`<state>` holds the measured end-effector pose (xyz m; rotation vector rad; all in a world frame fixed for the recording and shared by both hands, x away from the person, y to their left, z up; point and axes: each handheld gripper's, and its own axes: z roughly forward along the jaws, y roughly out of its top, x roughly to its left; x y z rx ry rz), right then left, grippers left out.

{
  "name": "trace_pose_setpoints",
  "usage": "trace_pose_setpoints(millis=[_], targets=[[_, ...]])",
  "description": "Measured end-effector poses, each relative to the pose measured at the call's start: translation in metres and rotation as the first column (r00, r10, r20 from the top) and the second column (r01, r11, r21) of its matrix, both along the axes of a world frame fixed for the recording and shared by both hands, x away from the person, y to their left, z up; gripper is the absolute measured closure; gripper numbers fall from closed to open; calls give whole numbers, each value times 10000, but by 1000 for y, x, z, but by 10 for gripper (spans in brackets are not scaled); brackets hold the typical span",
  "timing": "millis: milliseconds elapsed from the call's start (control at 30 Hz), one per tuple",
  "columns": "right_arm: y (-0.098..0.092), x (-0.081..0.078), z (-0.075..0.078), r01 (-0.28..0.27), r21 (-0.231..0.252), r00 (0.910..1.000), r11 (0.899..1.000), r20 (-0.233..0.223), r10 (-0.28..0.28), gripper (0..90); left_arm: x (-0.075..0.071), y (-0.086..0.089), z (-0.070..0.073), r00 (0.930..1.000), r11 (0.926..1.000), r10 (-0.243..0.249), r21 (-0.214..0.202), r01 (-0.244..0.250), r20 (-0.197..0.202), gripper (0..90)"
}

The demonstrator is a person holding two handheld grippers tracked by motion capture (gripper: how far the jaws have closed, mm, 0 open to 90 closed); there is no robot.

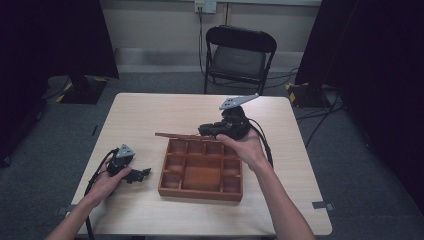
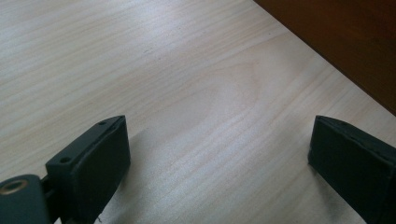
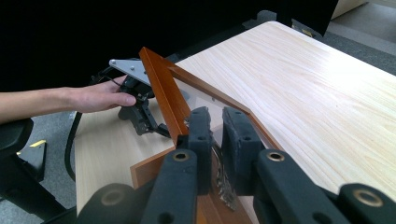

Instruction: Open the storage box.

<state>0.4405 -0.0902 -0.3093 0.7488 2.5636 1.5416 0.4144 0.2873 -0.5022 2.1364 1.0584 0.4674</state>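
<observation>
Open left tongs [image 2: 219, 154] hover over the table [image 2: 187, 84] beside the wooden box [image 2: 345, 37].

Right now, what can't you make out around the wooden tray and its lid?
- Lid: high view shows it edge-on, a thin strip, so its face is unreadable.
- Right tool: in its own view the jaws cover the grip spot; the metal piece there is blurred.
- Wooden tray: left gripper view cuts it at the edge.
- Tray compartments: too small to tell any contents.

The left hand [image 1: 111, 181] holds the left gripper [image 1: 145, 173] low and still, with its jaws wide apart. The right hand [image 1: 245, 145] holds the right gripper [image 1: 202, 131] higher, reaching across, with its jaws squeezed close together.
</observation>
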Motion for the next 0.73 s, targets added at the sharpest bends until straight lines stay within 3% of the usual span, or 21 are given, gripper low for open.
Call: trace_pose_setpoints(millis=[733], targets=[[0,0,0,-25,13,10000,10000,-38,25,826,0,0,0,10000,10000,4,-4,-4,-2,50]])
